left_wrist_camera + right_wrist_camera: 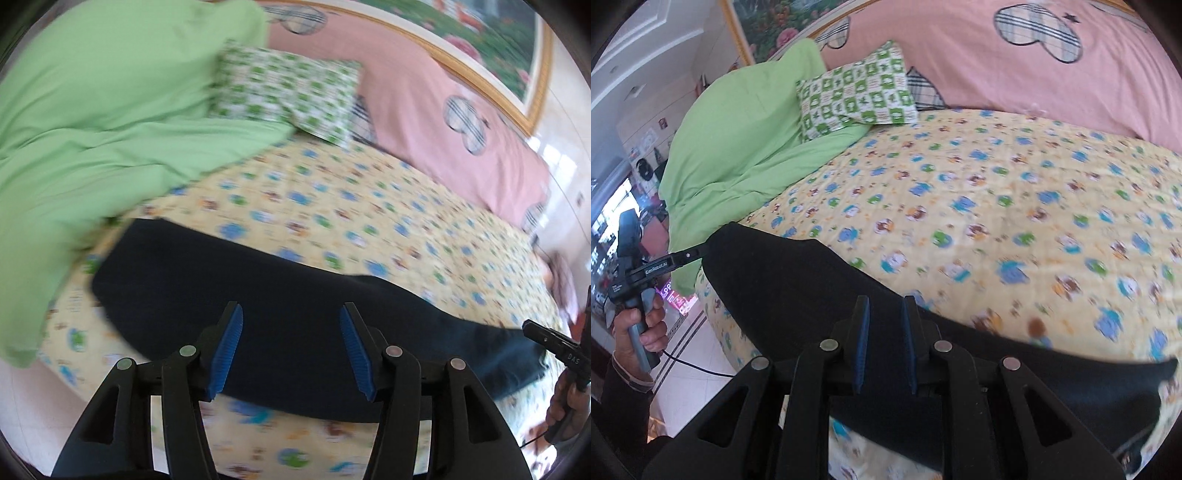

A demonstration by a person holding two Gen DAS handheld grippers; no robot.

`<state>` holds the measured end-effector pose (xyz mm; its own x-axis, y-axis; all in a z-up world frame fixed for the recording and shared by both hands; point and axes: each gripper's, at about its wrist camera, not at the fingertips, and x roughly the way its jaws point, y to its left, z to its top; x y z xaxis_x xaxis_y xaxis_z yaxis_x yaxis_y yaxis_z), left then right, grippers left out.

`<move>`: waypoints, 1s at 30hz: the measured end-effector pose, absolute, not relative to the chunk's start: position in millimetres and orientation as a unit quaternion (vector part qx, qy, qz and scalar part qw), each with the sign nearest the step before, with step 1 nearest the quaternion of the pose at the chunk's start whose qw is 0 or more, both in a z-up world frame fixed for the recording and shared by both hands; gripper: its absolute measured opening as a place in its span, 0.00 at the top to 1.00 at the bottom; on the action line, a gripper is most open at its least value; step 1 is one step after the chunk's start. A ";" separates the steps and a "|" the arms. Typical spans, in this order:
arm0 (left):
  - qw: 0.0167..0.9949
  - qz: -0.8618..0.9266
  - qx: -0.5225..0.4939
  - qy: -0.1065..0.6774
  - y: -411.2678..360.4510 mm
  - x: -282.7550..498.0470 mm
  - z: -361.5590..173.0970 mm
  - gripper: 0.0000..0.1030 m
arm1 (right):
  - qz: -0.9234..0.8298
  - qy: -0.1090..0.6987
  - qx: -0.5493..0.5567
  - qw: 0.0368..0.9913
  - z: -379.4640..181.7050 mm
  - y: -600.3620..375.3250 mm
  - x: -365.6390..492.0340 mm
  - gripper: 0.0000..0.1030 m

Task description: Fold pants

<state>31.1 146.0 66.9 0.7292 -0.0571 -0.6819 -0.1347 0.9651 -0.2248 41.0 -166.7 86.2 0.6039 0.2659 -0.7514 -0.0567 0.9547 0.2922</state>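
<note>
Both grippers (291, 345) (884, 341) angled down over pants (295, 314).

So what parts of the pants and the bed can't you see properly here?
- Pants, left wrist view: near edge hidden behind the left gripper.
- Pants' right end, right wrist view: cut off by the picture's round edge.
- Yellow sheet cartoon figures: blurred in both views.
- How many times the pants are folded: cannot tell.

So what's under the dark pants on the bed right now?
The dark pants lie flat on the yellow cartoon-print bedspread, which shows all around them. Whatever sits directly beneath the fabric is covered.
</note>
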 end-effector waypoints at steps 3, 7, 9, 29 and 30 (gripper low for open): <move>0.918 -0.018 -0.115 0.378 111.6 43.8 66.4 0.43 | 0.070 0.432 0.132 0.890 89.9 -183.1 15.8 0.74; 0.916 -0.065 -0.078 0.387 62.5 58.9 68.7 0.41 | 0.048 0.421 0.144 0.894 93.1 -198.0 -16.7 0.60; 0.913 -0.093 -0.060 0.393 35.4 65.6 69.2 0.40 | 0.035 0.419 0.147 0.895 93.8 -204.6 -32.5 0.60; 0.843 -0.305 0.057 0.440 -141.6 112.5 66.0 0.35 | -0.095 0.411 0.260 0.869 70.0 -275.6 -130.8 0.60; 0.837 -0.314 0.064 0.443 -148.4 115.9 65.7 0.35 | -0.102 0.409 0.272 0.865 67.5 -280.1 -132.2 0.60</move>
